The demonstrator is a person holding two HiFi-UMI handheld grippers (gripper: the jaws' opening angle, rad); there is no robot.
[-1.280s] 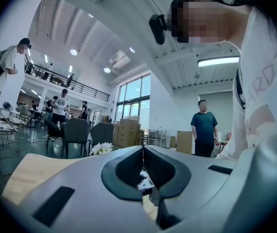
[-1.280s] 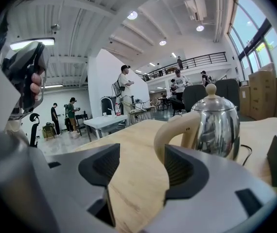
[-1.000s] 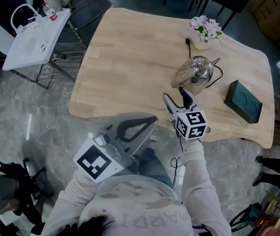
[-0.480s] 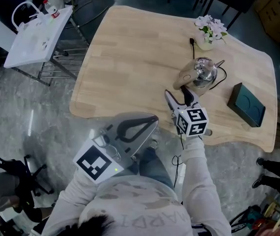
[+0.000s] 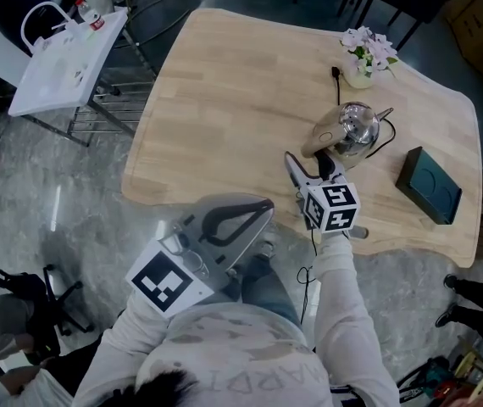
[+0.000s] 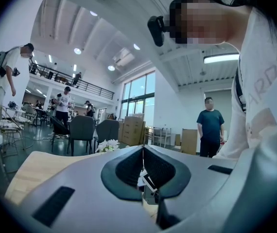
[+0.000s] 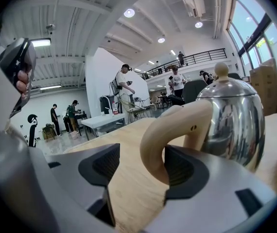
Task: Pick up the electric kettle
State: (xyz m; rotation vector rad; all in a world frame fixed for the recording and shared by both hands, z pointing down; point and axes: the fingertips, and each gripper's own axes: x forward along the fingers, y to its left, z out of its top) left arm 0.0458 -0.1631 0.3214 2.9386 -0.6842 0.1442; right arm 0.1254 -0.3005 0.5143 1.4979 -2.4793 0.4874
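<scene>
Wooden table [image 5: 224,100] fills the upper middle of the head view, grey floor around it. White side table [image 5: 63,62] stands off its left corner.

Left arm: elbow bent, forearm tucked in close to the torso. Left gripper [image 5: 263,206] hangs over the floor just short of the table's near edge, nose aimed up-right toward the table. Its marker cube [image 5: 167,282] is down near the chest. Left gripper view: jaws pressed together, pads meeting on the centre line, nothing between them.

Right arm: stretched forward, sleeve running straight up from the torso to its marker cube [image 5: 332,209]. Right gripper [image 5: 309,170] is over the near edge of the table, pointed at the kettle.

Electric kettle [image 5: 356,127]: upright on the table, right of centre, polished steel body, lid knob on top, spout facing away from the gripper.

Its pale handle [image 7: 172,130] loops toward the person. Right gripper view: jaws spread wide, the handle's lower curve sits in the gap, close against the right pad [image 7: 187,171], clear of the left pad [image 7: 99,166]. Not clamped. Contact with the right pad: can't tell.

Dark flat box [image 5: 429,185] lies right of the kettle, apart from it.

Flower vase [image 5: 366,53] stands behind the kettle, near the far edge.

Black cord [image 5: 336,79] runs on the table by the vase, toward the kettle.
</scene>
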